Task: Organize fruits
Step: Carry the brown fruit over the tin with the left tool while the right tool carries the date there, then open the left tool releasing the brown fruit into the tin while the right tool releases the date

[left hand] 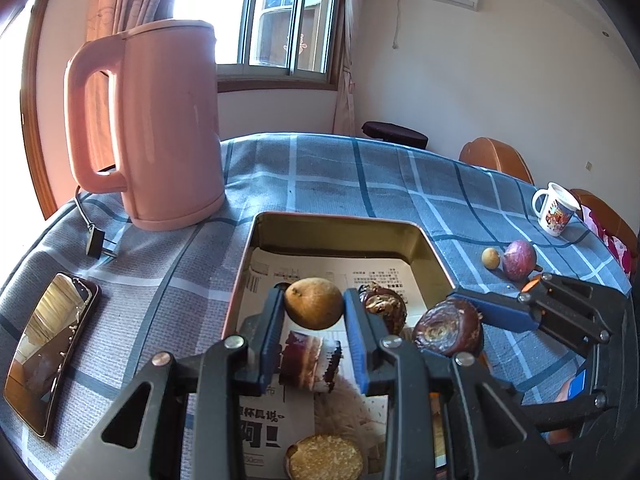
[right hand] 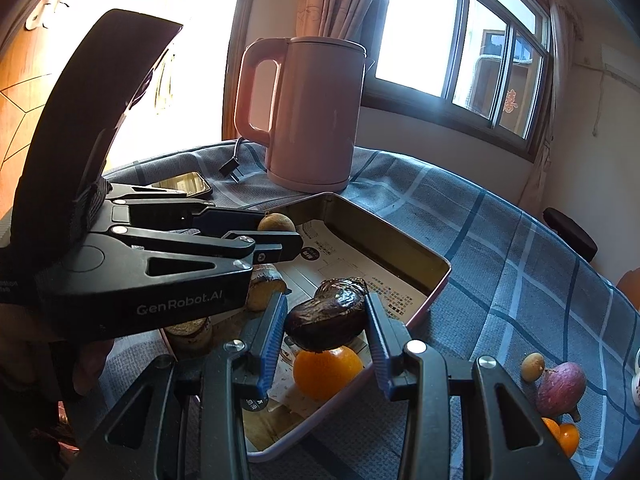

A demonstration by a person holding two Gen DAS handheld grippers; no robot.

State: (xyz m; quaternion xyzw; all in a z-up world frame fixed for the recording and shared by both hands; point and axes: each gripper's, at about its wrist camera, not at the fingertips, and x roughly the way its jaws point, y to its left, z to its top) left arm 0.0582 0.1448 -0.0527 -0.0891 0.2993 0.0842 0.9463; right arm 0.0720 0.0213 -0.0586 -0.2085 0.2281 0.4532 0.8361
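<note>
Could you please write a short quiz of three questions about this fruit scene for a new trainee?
1. True or false: the left gripper holds a small tan fruit above the metal tray.
2. What does the right gripper grip? A) a dark wrinkled fruit B) the white mug C) the phone
3. Fill in: the purple fruit lies on the ____, outside the tray.

Key: 1 true; 2 A, the dark wrinkled fruit; 3 tablecloth.
</note>
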